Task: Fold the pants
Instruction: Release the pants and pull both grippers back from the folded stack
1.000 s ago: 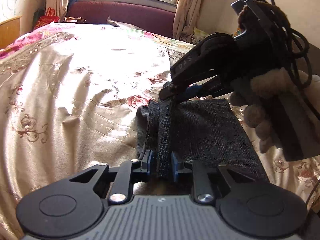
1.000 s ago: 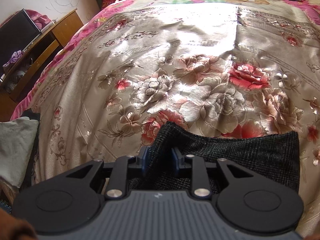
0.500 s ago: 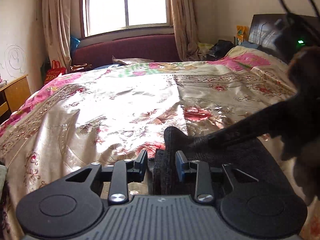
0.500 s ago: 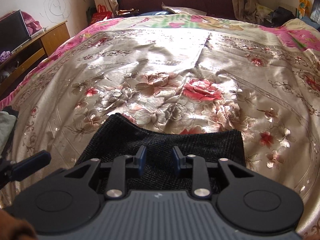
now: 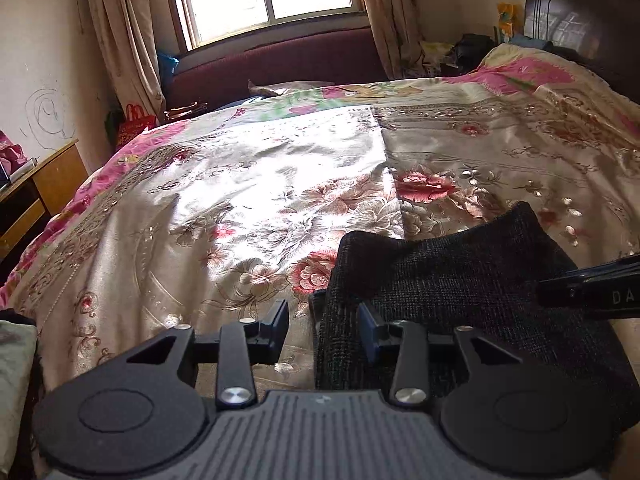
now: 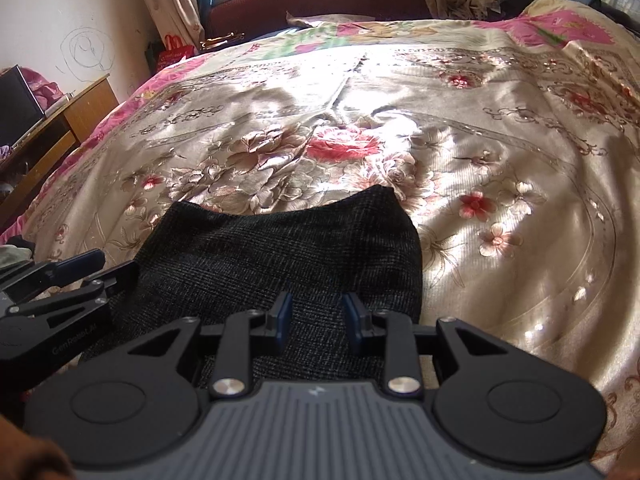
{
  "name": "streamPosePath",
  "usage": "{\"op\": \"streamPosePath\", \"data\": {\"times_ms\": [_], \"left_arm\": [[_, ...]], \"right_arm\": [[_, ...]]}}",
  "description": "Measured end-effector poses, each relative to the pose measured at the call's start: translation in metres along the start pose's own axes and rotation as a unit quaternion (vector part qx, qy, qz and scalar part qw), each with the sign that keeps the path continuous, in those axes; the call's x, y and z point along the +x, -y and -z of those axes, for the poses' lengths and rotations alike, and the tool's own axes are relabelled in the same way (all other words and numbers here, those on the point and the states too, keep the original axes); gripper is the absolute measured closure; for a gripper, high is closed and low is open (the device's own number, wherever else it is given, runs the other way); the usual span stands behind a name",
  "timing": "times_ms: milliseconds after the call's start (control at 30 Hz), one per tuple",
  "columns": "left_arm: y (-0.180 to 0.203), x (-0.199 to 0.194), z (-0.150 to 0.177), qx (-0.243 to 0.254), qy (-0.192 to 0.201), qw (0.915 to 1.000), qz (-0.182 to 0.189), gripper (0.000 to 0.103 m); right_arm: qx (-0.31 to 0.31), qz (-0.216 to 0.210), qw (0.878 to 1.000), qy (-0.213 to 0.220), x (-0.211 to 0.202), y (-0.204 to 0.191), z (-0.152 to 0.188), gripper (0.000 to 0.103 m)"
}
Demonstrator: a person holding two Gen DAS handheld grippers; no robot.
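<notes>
The dark woven pants (image 5: 460,280) lie folded in a flat pile on the near part of the bed. My left gripper (image 5: 324,320) hovers at their left edge with its jaws opening; that edge stands between the pads, and the left pad is clear of it. One finger of the right gripper (image 5: 592,288) pokes in from the right. In the right wrist view the pants (image 6: 280,248) spread out under my right gripper (image 6: 318,316), whose jaws are opening with only flat cloth below them. The left gripper (image 6: 80,276) shows at the left.
A shiny floral bedspread (image 6: 480,160) covers the bed (image 5: 240,200). A wooden cabinet (image 6: 60,120) stands along the left wall. A maroon sofa (image 5: 280,64) sits under the window, and a dark headboard (image 5: 580,20) rises at the far right.
Both grippers pinched a raised ridge of the pants a second ago; now the jaws are wider and the cloth lies flat. The right gripper has drawn away to the right of the left one.
</notes>
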State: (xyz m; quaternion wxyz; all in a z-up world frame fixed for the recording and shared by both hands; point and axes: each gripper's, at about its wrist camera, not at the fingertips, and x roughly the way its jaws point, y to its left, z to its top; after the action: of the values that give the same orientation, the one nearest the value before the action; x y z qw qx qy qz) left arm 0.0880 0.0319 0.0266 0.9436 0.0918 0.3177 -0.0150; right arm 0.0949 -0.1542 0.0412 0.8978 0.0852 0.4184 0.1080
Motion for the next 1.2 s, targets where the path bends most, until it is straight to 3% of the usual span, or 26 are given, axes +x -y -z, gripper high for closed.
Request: {"op": "streamPosePath", "data": {"times_ms": [133, 233, 567, 733, 1200], "left_arm": [[0.016, -0.016, 0.02, 0.018, -0.022, 0.9996, 0.002, 0.041], [0.025, -0.015, 0.035, 0.017, -0.052, 0.9984, 0.016, 0.04], [0.025, -0.046, 0.028, -0.004, -0.032, 0.9993, 0.019, 0.039], [0.033, -0.059, 0.031, -0.002, -0.016, 0.9995, 0.027, 0.021], [0.048, -0.055, 0.059, 0.007, -0.018, 0.9992, 0.034, 0.009]], "right_arm": [[0.007, 0.008, 1.0, 0.001, -0.013, 0.005, 0.02, 0.069], [-0.028, 0.031, 0.999, -0.013, -0.009, 0.0, 0.034, 0.069], [-0.01, 0.029, 0.999, 0.013, -0.05, 0.0, 0.042, 0.068], [-0.009, 0.034, 0.999, 0.016, -0.062, -0.002, 0.05, 0.063], [0.014, 0.058, 0.998, 0.014, -0.073, 0.012, 0.082, 0.062]]}}
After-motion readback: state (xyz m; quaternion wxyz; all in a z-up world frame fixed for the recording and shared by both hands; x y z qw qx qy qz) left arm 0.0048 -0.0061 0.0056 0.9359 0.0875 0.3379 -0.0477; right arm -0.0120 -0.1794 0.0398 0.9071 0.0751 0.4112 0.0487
